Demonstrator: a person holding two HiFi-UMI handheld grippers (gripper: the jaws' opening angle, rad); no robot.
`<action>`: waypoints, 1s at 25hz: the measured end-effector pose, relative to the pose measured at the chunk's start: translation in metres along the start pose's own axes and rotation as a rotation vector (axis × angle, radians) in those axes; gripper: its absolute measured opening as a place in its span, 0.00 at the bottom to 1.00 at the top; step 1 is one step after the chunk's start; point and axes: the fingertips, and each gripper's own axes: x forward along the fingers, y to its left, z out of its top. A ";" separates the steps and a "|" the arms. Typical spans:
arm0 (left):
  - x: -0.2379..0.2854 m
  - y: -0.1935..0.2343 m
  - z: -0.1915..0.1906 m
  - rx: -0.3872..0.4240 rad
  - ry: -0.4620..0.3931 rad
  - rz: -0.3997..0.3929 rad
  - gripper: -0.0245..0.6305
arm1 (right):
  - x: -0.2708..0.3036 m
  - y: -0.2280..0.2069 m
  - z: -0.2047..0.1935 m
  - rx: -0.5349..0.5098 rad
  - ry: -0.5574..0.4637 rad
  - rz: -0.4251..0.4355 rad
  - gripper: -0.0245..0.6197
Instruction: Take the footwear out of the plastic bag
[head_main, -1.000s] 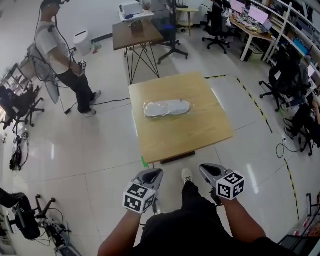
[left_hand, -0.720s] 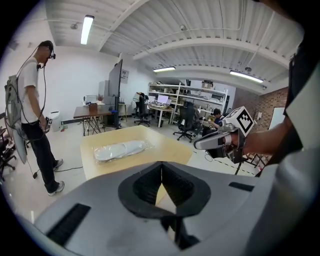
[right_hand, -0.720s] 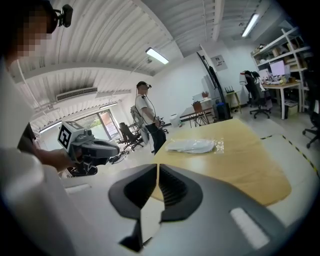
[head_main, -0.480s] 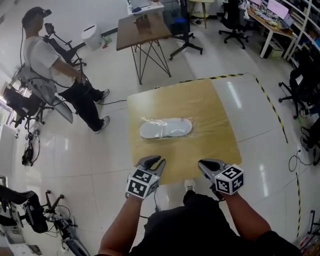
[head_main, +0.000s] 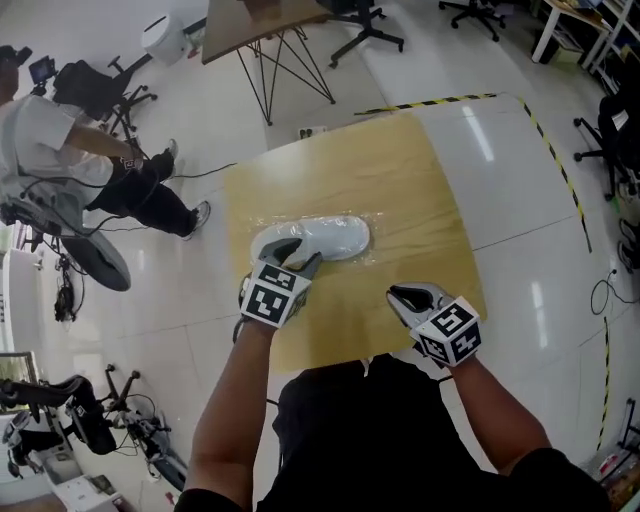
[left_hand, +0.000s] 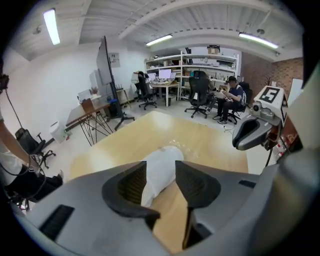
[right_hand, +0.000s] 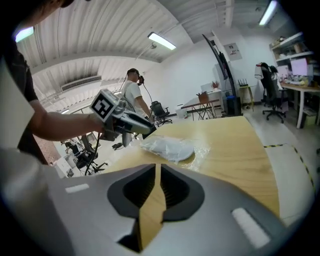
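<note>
Footwear, white and flat (head_main: 318, 236), lies in a clear crinkled plastic bag (head_main: 372, 252) near the middle of the square light wooden table (head_main: 420, 180). We judge that we are at the reaching step, and nothing is gripped yet. Our left gripper (head_main: 296, 256) points steeply down at the bag's near end. Its jaws have just been opening and stand wide, pressing on nothing. Our right gripper (head_main: 400, 296) hovers beside it, apart from the bag, and its jaws have just opened to a narrow slit, empty. Next we should pinch only the film.
</note>
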 end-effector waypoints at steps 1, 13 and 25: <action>0.013 0.005 -0.003 -0.029 0.028 -0.031 0.34 | 0.005 -0.005 -0.003 -0.030 0.019 -0.013 0.10; 0.090 0.021 -0.032 -0.133 0.115 -0.129 0.30 | 0.088 -0.069 -0.029 -0.535 0.318 -0.105 0.36; 0.094 0.035 -0.042 -0.247 0.062 -0.124 0.19 | 0.100 -0.072 -0.046 -0.488 0.358 0.009 0.04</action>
